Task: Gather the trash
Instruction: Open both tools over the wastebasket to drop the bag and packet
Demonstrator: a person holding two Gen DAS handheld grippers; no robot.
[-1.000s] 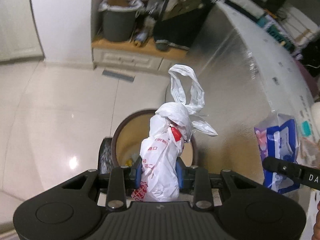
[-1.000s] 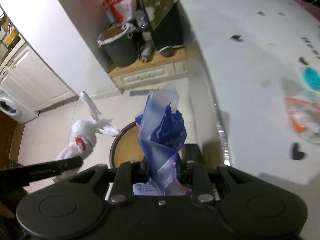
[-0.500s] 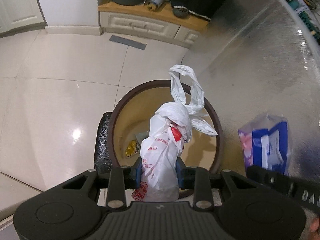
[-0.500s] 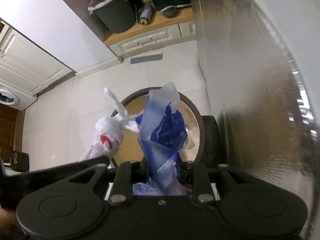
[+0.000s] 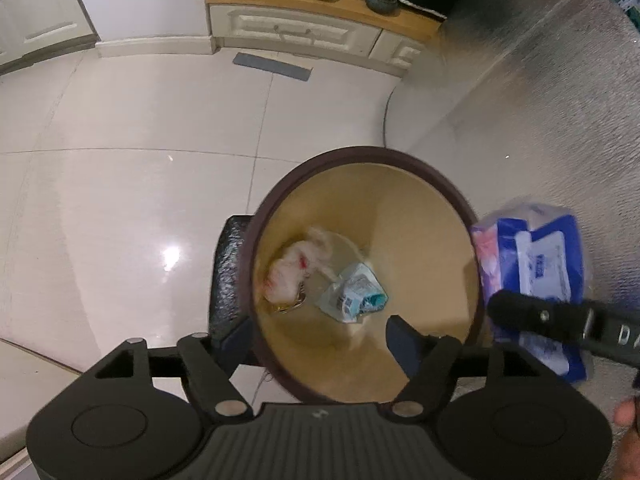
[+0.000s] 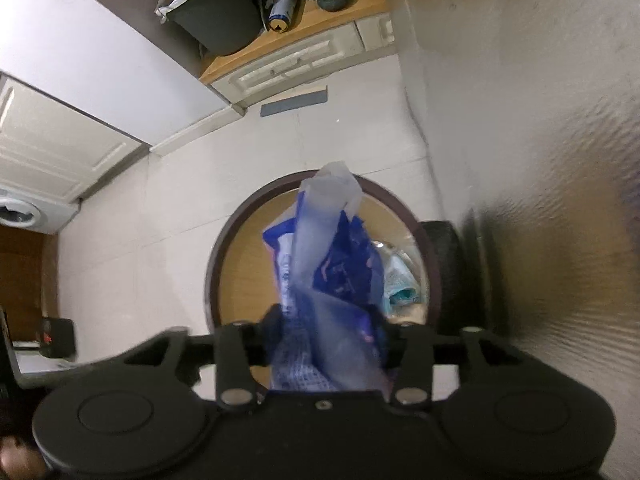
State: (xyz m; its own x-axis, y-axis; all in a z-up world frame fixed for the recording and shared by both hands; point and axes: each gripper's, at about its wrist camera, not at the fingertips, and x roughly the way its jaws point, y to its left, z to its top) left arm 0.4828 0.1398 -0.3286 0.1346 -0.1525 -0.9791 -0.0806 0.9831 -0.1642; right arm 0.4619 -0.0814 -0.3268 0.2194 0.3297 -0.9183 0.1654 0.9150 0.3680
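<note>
Nearest in the left wrist view, the left gripper is seen with its jaws spread wide and nothing between them; they have just been opening. In the right wrist view, the right gripper is seen with its jaws parted part way, having just been opening too, and the blue plastic packet is still caught between them; whether the pads still press on it cannot be told through the blur.

Just beyond both grippers, the round bin is placed on the pale floor beside a silvery panel. The knotted white bag is now seen at the bottom of the bin, beside a crumpled light-blue wrapper; half a second ago it was clamped upright in the left jaws above the rim.

The blue packet is judged light, soft and slippery, easily crushed without harm. It is best taken by its bunched film neck, where a fold gives the pads something to bite.

Farther off, a low drawer unit is set against the wall.
</note>
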